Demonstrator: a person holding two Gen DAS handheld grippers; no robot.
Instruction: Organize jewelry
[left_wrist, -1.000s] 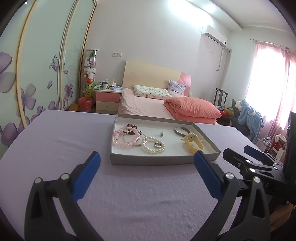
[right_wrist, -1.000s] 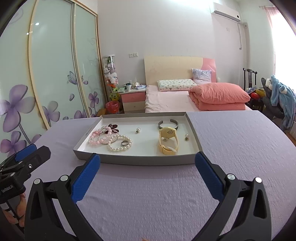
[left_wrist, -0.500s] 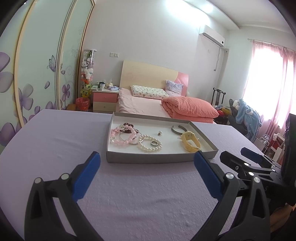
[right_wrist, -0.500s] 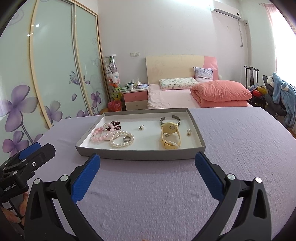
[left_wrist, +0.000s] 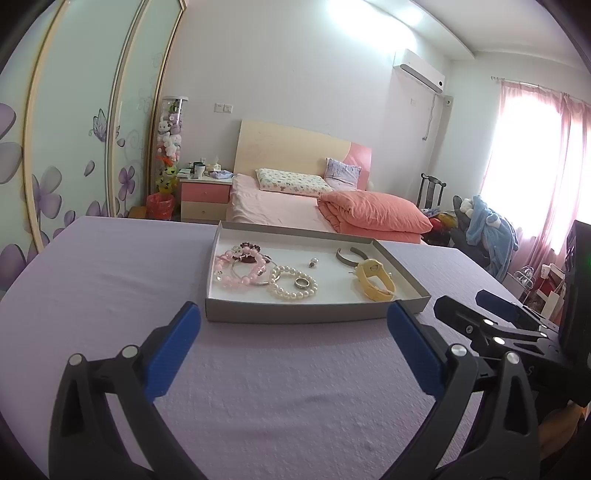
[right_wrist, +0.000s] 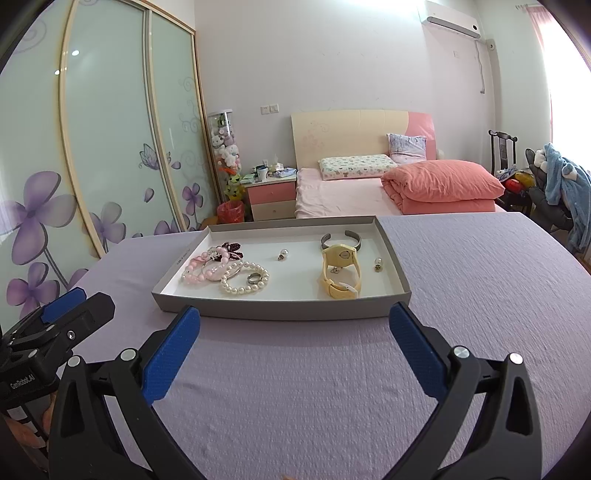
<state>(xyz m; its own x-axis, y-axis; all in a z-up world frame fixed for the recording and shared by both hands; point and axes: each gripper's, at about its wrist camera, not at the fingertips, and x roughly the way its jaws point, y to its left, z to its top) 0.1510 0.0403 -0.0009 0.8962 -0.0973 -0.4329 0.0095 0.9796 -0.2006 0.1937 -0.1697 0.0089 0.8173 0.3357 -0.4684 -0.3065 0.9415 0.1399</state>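
We hold both grippers low over the lilac surface (right_wrist: 480, 280), the left gripper (left_wrist: 293, 343) and right gripper (right_wrist: 295, 341) each with fingers spread wide and empty, squared up to the tray (right_wrist: 280, 308) at frame centre. All the jewelry lies inside it: pink beads (right_wrist: 201, 267) tangled at left, pearl bracelet (right_wrist: 243, 282) ringing what looks like a ring (right_wrist: 253, 277), yellow watch (right_wrist: 340, 271) right of centre.

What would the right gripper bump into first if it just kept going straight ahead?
Probably the near wall of the tray: the right gripper is open, empty, and points over bare cloth at it. Its height over the cloth is unclear.
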